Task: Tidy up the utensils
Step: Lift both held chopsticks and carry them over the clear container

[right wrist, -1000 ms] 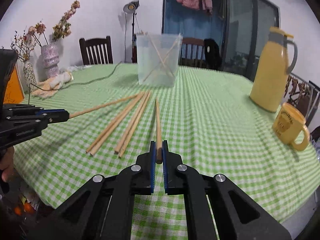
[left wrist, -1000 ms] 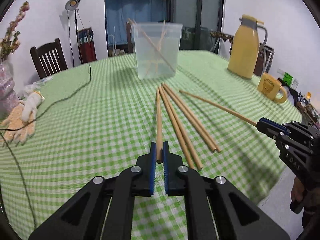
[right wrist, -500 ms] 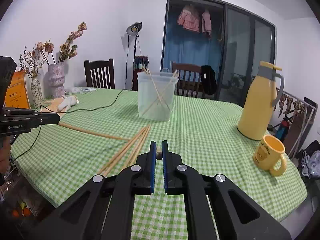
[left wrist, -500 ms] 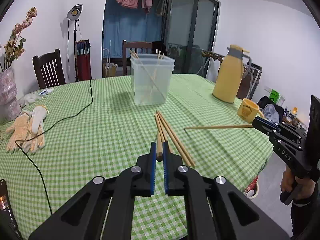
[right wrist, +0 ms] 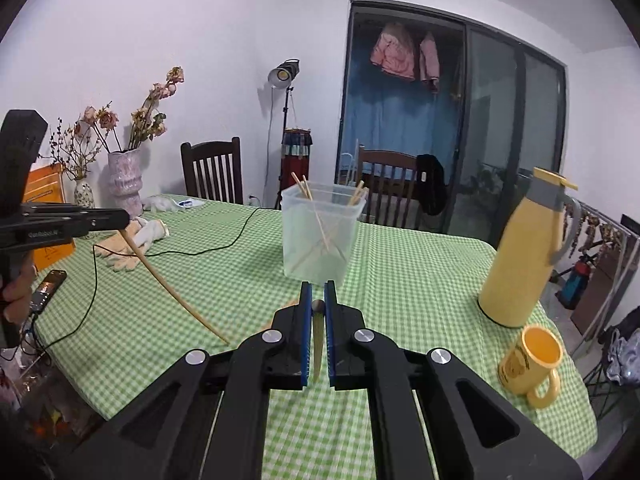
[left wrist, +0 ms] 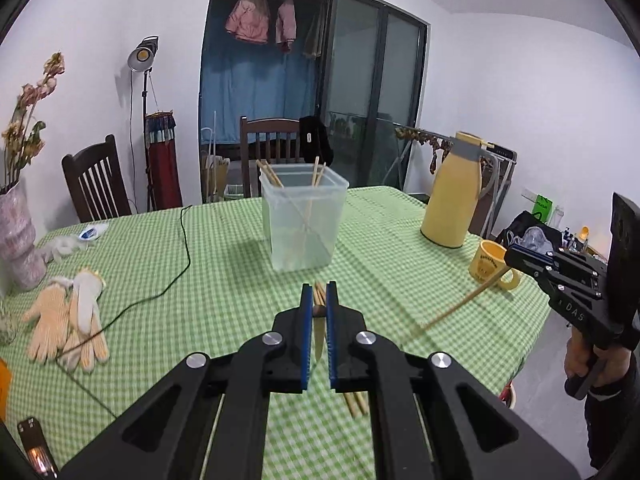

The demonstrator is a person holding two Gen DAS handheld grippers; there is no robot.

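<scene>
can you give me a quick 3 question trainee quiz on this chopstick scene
1. True or false: each gripper is shut on a chopstick.
2. Where do chopsticks already stand? A) mug B) clear tub C) vase
3. What yellow item stands beside the mug?

Key
1. True: the left gripper and the right gripper each hold one chopstick, lifted off the table.
2. B: the clear tub, not the mug or the vase.
3. The flask.
</scene>
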